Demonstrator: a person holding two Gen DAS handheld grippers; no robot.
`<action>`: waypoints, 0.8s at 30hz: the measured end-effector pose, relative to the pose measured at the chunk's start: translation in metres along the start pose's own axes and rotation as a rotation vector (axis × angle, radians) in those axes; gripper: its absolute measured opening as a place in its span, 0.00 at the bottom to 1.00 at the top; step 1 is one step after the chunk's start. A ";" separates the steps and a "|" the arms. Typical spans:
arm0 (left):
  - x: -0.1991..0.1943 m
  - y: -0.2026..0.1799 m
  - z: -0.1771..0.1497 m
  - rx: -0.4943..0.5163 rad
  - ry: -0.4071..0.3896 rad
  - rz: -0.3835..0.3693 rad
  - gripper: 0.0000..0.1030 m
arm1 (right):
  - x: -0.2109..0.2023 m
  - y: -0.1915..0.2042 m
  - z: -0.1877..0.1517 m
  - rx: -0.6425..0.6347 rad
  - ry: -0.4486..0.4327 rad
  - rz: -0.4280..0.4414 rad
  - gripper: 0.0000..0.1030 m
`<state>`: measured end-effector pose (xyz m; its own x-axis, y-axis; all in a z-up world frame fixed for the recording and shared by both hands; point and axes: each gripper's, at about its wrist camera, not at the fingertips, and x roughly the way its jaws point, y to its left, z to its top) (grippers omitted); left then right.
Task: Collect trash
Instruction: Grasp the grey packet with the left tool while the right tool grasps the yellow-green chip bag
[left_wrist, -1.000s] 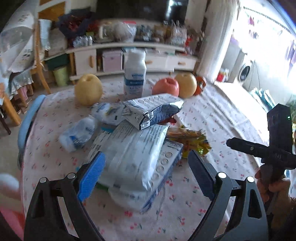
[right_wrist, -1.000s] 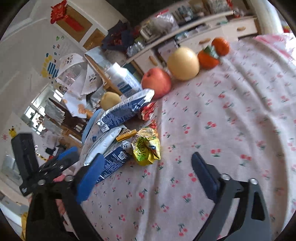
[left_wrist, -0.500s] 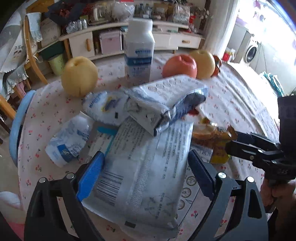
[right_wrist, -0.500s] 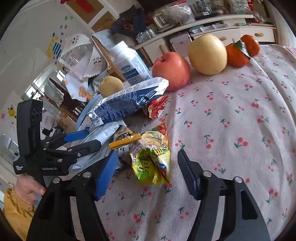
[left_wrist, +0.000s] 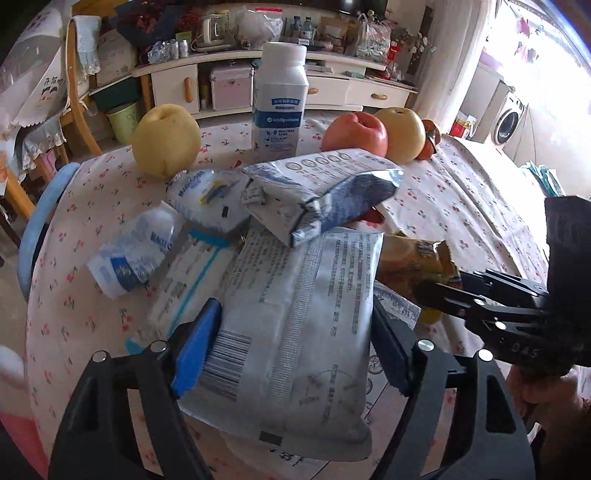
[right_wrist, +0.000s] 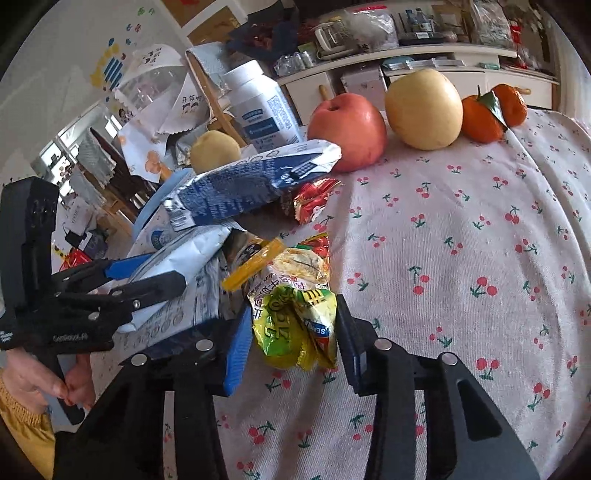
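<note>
Trash lies heaped on the cherry-print tablecloth (right_wrist: 461, 240). A white pouch with a barcode (left_wrist: 295, 314) lies between the pads of my left gripper (left_wrist: 291, 354), whose jaws are closing; the pads flank its sides without clearly pressing. A crumpled yellow-green wrapper (right_wrist: 291, 321) fills the gap of my right gripper (right_wrist: 293, 347), whose jaws are also closing, and both pads touch it. A blue-and-white foil bag (left_wrist: 325, 184) rests on top of the heap, over a red wrapper (right_wrist: 314, 199). Two crumpled white-blue packets (left_wrist: 133, 254) lie to the left.
Behind the heap stand a white milk bottle (left_wrist: 279, 103), a yellow pear (left_wrist: 166, 140), a red apple (left_wrist: 354, 129), a second pear (left_wrist: 400, 133) and oranges (right_wrist: 491, 107). A blue chair back (left_wrist: 37, 229) meets the table's left edge. A cluttered sideboard lines the far wall.
Both grippers moved down and in to the heap. The left one now straddles the white pouch with narrower jaws. The right one closed from wide open to both sides of the yellow-green wrapper.
</note>
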<state>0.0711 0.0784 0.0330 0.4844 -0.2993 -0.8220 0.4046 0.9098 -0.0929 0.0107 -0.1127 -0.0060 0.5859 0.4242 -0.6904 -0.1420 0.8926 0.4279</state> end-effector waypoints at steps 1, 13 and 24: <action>-0.003 -0.002 -0.004 -0.004 -0.005 0.000 0.75 | 0.000 0.001 0.001 -0.004 0.003 0.002 0.40; -0.039 0.001 -0.060 -0.141 -0.073 -0.033 0.73 | -0.017 0.007 -0.019 -0.052 0.020 0.018 0.36; -0.067 0.023 -0.101 -0.269 -0.165 -0.108 0.73 | -0.051 -0.006 -0.032 0.027 -0.032 0.052 0.36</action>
<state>-0.0305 0.1489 0.0288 0.5777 -0.4211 -0.6992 0.2523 0.9068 -0.3376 -0.0443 -0.1350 0.0081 0.6038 0.4646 -0.6477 -0.1520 0.8648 0.4786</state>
